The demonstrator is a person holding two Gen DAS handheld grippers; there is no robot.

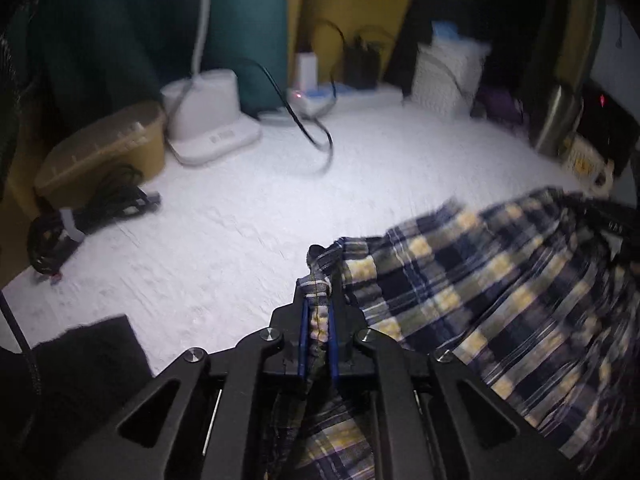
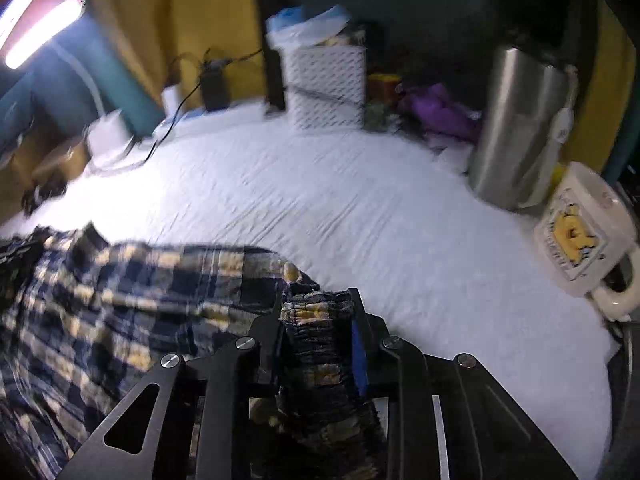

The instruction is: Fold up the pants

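Left gripper: your left gripper [image 1: 318, 308] is clamped almost fully together on a thin hemmed edge of the pants [image 1: 480, 280]; the stitched seam runs between the blue pads [image 1: 305, 340].
Right gripper: your right gripper [image 2: 316, 312] is pinched on a thick, gathered band of the pants [image 2: 120, 288], so its fingers stand a little apart around the bunched cloth; a blue pad [image 2: 358, 356] shows on the right side of it.
Pants: navy, yellow and white plaid. In your left view the cloth spreads from the gripper off to the right; in your right view it spreads off to the left. The far edge lies on the white sheet [image 2: 360, 220]. Whether the middle part rests on the sheet or hangs between your grippers is hard to tell through the blur.
Surface: a wrinkled white sheet, brightly lit by a lamp [image 2: 40, 28] at upper left.
Far edge: a white lamp base [image 1: 208, 120] with a black cable [image 1: 304, 120] looping in front, a tan box [image 1: 104, 148], and a coiled black cord [image 1: 88, 208].
Right side: a white basket [image 2: 326, 84], a steel bottle [image 2: 520, 128] and a mug [image 2: 584, 232] with a yellow picture, all well apart from the pants.
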